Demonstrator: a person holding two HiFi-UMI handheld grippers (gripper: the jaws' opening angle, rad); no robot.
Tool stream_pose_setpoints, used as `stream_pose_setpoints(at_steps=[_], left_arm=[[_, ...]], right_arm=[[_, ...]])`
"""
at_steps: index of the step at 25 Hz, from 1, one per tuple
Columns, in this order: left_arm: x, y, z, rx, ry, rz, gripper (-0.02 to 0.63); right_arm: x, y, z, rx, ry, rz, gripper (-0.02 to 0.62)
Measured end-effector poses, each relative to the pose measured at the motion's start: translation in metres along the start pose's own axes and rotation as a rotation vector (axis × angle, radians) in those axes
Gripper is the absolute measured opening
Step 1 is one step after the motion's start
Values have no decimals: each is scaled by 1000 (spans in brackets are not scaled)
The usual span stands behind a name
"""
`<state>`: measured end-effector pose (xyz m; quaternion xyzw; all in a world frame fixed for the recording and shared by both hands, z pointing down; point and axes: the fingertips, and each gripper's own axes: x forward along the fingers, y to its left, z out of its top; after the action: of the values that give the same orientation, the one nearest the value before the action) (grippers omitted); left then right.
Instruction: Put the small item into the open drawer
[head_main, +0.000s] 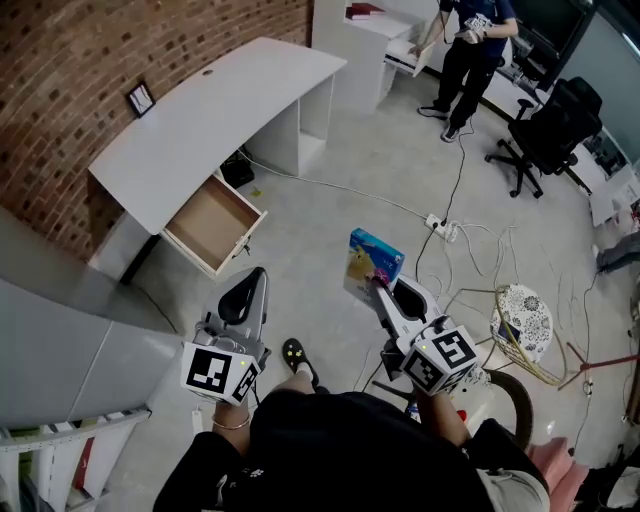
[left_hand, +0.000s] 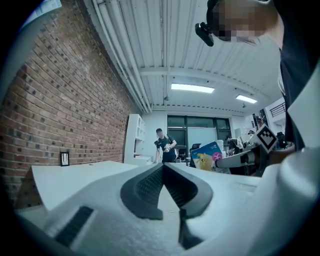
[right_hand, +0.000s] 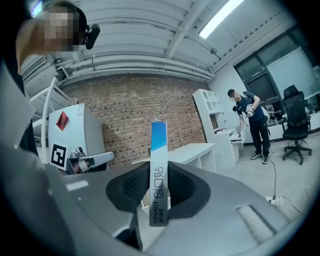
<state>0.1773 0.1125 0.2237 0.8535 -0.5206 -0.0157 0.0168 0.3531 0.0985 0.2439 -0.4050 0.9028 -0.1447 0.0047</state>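
Observation:
A flat blue and yellow box (head_main: 372, 262) stands on edge between the pads of my right gripper (head_main: 386, 290), which is shut on it. In the right gripper view the box's thin edge (right_hand: 159, 180) rises upright between the jaws. The wooden drawer (head_main: 212, 223) hangs open under the long white desk (head_main: 215, 110), to the left of and beyond the box. My left gripper (head_main: 252, 283) is held over the floor just this side of the drawer, its jaws shut with nothing in them (left_hand: 163, 167). The box (left_hand: 207, 156) also shows in the left gripper view.
A small picture frame (head_main: 141, 98) leans on the desk by the brick wall. A person (head_main: 470, 50) stands at a white shelf unit far back. A black office chair (head_main: 550, 130), a power strip with cables (head_main: 445, 230) and a patterned stool (head_main: 522, 320) are on the right.

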Motion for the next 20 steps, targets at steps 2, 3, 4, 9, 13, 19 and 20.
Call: stream_pose_setpoints(at_steps=[2, 3, 4, 9, 13, 19, 20], left_arm=[[5, 16, -5, -8, 9, 15, -9], [8, 24, -7, -11, 11, 22, -9], [12, 31, -7, -13, 12, 27, -9], [29, 60, -9, -9, 13, 38, -9], [38, 85, -6, -10, 2, 49, -9], [48, 118, -4, -29, -16, 57, -9], [49, 121, -4, -31, -20, 60, -9]], right_arm=[[16, -5, 0, 2, 12, 1, 97], [25, -8, 0, -1, 18, 1, 97], [33, -10, 1, -4, 24, 1, 97], [68, -19, 5, -13, 38, 5, 97], [95, -21, 15, -35, 34, 4, 96], [127, -20, 21, -53, 46, -1, 97], [131, -20, 22, -56, 48, 0, 97]])
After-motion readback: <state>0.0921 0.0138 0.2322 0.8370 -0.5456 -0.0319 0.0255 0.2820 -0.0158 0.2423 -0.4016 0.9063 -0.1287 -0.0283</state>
